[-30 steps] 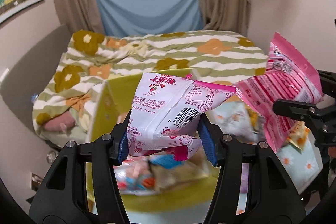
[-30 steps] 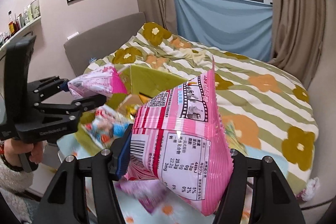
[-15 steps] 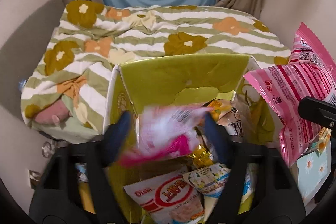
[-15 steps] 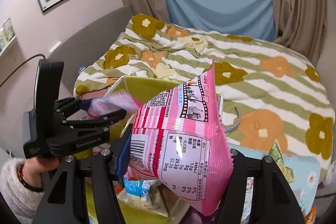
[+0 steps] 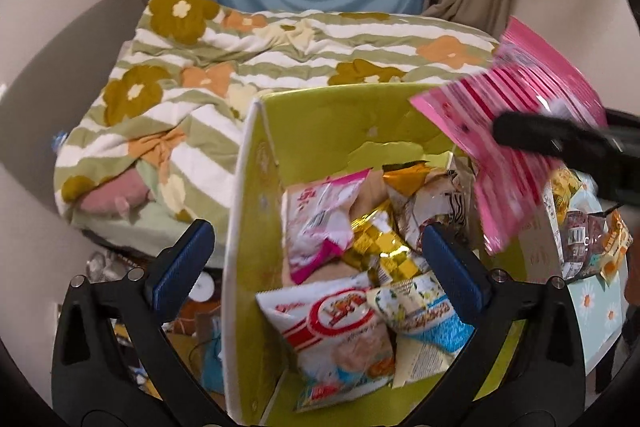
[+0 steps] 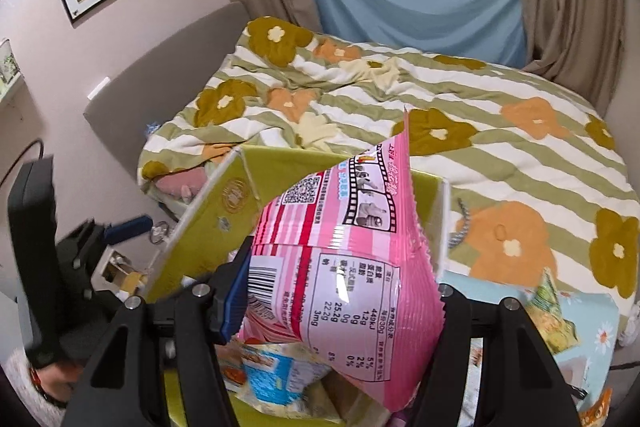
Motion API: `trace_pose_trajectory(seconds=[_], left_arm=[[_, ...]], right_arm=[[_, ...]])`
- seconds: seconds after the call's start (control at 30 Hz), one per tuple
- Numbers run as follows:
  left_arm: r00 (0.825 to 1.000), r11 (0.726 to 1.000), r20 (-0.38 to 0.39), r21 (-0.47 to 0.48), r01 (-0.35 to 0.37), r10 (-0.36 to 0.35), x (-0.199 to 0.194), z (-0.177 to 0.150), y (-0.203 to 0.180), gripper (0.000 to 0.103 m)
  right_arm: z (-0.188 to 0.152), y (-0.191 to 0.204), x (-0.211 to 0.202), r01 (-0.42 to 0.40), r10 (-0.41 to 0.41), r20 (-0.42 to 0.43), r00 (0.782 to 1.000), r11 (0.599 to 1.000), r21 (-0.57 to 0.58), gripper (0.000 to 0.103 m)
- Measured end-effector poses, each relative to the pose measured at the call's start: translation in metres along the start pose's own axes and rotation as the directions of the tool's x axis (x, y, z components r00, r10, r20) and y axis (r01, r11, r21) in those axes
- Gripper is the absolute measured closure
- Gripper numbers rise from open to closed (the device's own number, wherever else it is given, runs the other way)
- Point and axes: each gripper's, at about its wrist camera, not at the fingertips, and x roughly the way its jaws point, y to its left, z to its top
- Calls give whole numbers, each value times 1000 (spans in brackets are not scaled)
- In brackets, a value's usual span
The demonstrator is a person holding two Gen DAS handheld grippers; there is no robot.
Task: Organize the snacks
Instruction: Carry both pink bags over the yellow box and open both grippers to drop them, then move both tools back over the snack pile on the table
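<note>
A yellow-green box (image 5: pixel 320 123) stands open below my left gripper (image 5: pixel 316 267), whose jaws are opening wide with nothing pressed between them. A white-and-pink snack packet (image 5: pixel 316 223) lies loose inside the box among a gold packet (image 5: pixel 372 247), a red-and-white bag (image 5: pixel 340 323) and a blue-and-white bag (image 5: pixel 424 311). My right gripper (image 6: pixel 336 307) is shut on a pink striped snack bag (image 6: pixel 340 267) and holds it over the box (image 6: pixel 224 203). That pink bag (image 5: pixel 520 131) hangs at the box's right rim in the left wrist view. The left gripper (image 6: pixel 80 247) shows at far left.
A bed with a striped floral blanket (image 5: pixel 280 59) lies just behind the box. A light-blue daisy table (image 5: pixel 600 307) at the right carries loose snacks (image 5: pixel 580 239). Clutter sits on the floor (image 5: pixel 192 327) left of the box. A sleeved hand (image 6: pixel 36 387) holds the left gripper.
My left gripper let go of the white-and-pink packet, which dropped into the box, and its jaws spread wide. The right gripper carried the pink bag in over the box.
</note>
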Motion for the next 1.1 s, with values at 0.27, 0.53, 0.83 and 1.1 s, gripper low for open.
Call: trace_pose_trajectory(seconds=[0.27,0.53,0.83,1.1], left_arm=[[999,998,-18,-51,-36,35,-5,-10,17,0],[999,996,-29,-77,-36,33,-9,-21,22,0],[999,997,-13,-67,-33,32,-27,-19,14,0],[999,998,40,-48,-31,33,-65,-5,3,0]], right_arm=[[27,18,37,-27,27,-38,999,1000,4,42],[28,24,45,-15,15,-6,1000,1000,-6,0],[15,17,17,-6,6,7,1000,1000,-10,0],[12,22,-36,-5,6,60,998,1000,-12,0]])
